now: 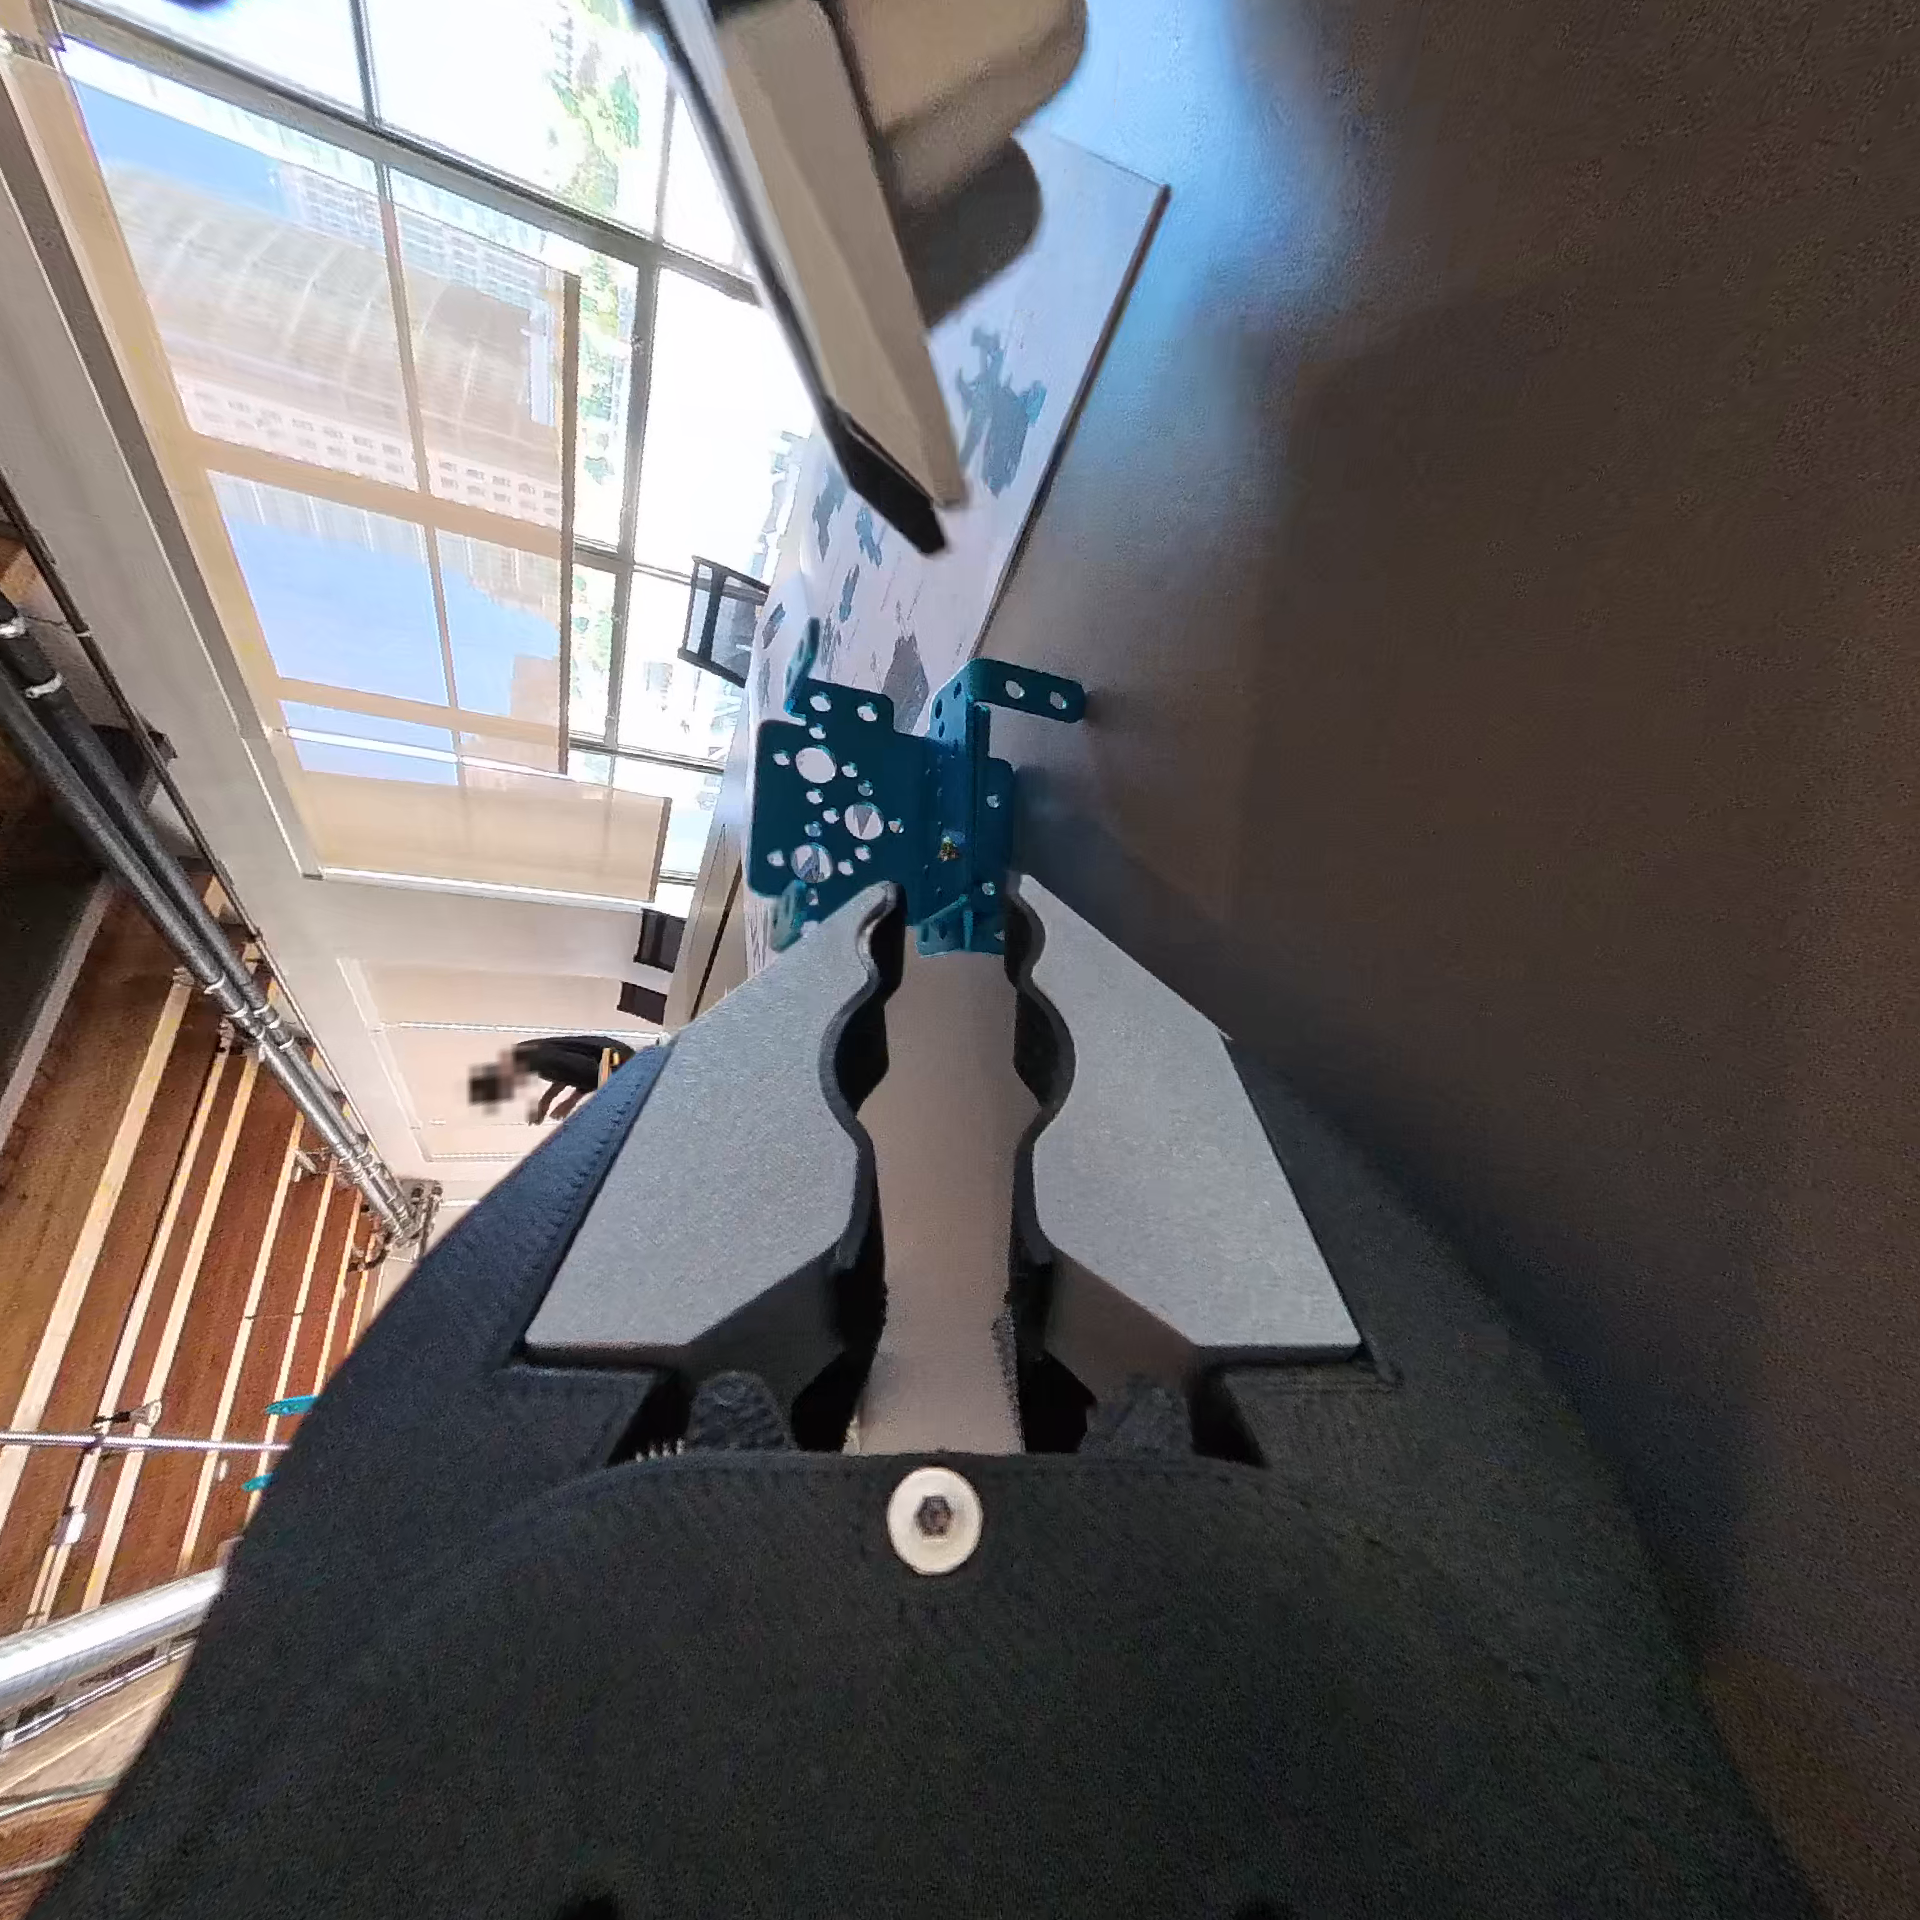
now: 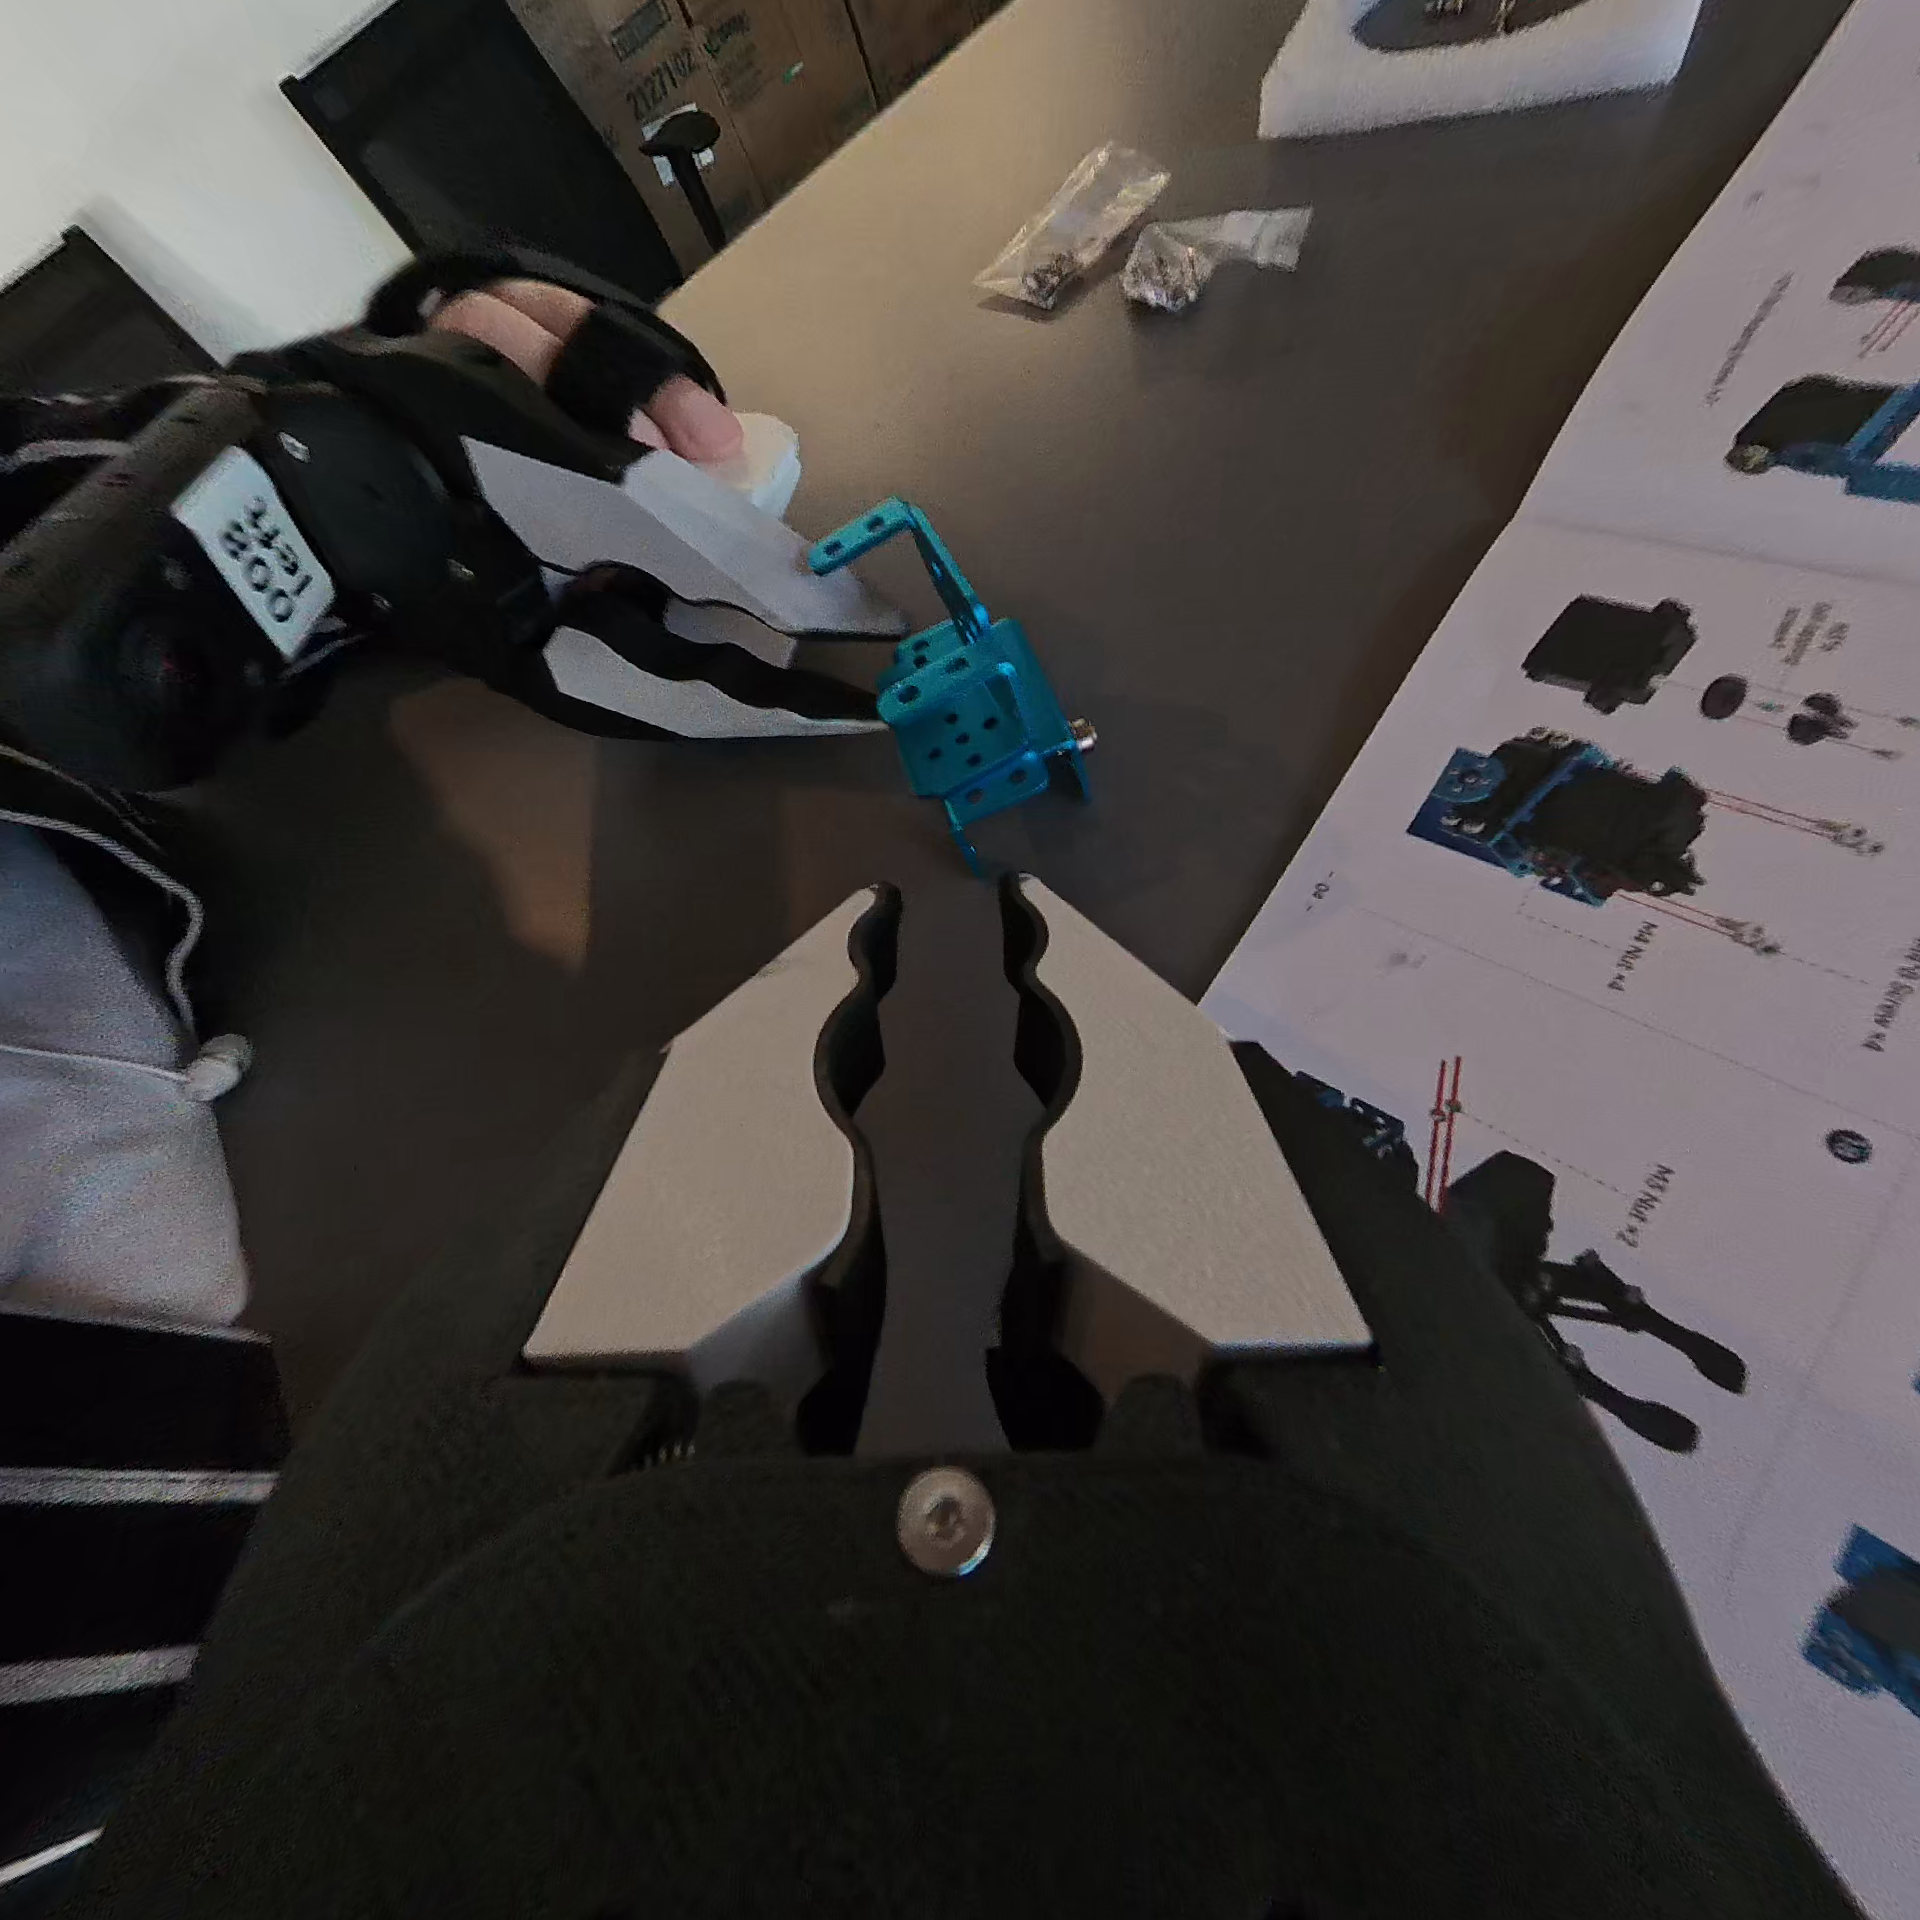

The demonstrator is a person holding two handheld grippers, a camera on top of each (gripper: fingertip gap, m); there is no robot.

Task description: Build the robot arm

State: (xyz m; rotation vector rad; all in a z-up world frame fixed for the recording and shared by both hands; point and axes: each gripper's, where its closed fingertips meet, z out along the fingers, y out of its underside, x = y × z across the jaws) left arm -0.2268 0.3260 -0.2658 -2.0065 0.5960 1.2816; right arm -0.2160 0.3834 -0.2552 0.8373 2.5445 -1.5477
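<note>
- The left gripper (image 1: 945, 914) is seen with its fingers set a narrow way apart, their tips at the near edge of the blue metal bracket assembly (image 1: 883, 810), just above the middle of the left wrist view.
- From that view alone a firm grasp cannot be confirmed. In the right wrist view the same gripper (image 2: 883, 675) comes in from the left of the frame with its tips against the bracket assembly (image 2: 961, 707), so the piece appears to be steadied or pinched at its edge.
- The assembly is stood on the dark table (image 2: 1195, 499), at the centre of the right wrist view. It seems to be propped up, probably so that its perforated faces and the small screw on its right side stay exposed.
- The right gripper (image 2: 951, 883) is held with its fingers narrowly parted and nothing between them; its tips sit just below the bracket, near but apart from it.
- A printed instruction sheet (image 2: 1558, 935) is spread along the right of the frame, beside the work, presumably so it can be consulted.
- Small clear bags of hardware (image 2: 1143, 239) lie in the upper middle, well apart from the bracket, and a white foam tray (image 2: 1455, 73) is at the top edge.
- Large windows (image 1: 395, 416) fill the upper left of the left wrist view.
</note>
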